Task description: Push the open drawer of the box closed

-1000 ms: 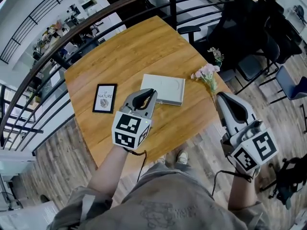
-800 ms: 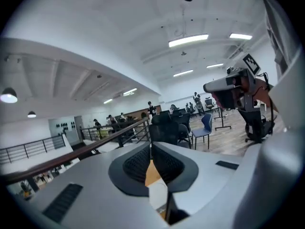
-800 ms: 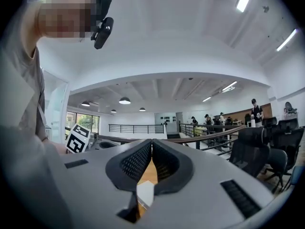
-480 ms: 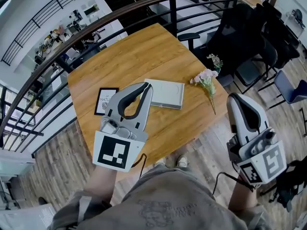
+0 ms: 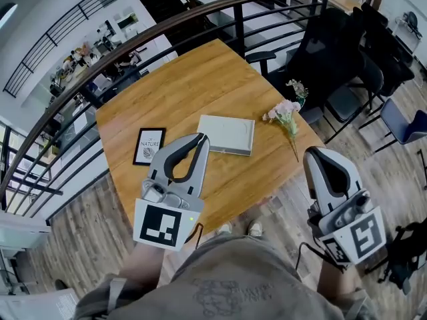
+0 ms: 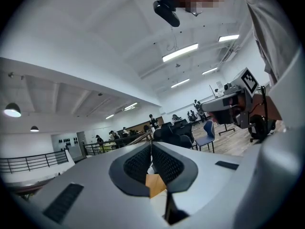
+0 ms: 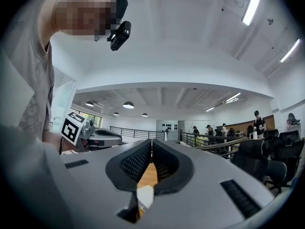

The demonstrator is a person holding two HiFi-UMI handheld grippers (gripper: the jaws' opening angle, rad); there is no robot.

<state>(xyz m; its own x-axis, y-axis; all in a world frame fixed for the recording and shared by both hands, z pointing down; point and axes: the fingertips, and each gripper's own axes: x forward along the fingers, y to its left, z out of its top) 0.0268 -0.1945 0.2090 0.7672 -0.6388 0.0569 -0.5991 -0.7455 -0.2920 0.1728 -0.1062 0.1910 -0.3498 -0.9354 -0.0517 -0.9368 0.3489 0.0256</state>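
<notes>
Pale grey box [image 5: 227, 134] is found mid-way on the table [image 5: 193, 79], long side along the near edge, just ahead of the left tongs [image 5: 200, 140]; the right tongs [image 5: 312, 154] are held farther off, both pressed together and empty.

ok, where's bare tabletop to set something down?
Widest: the far half of the table, between the box and the railing. Also a strip between box and near edge. Crowded: the middle row of frame, box, flowers.

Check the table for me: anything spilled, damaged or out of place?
Nothing spilled or broken. Only the flower sprig lies loose near the right corner of the table, its stem reaching the edge. The box sits flat.
</notes>
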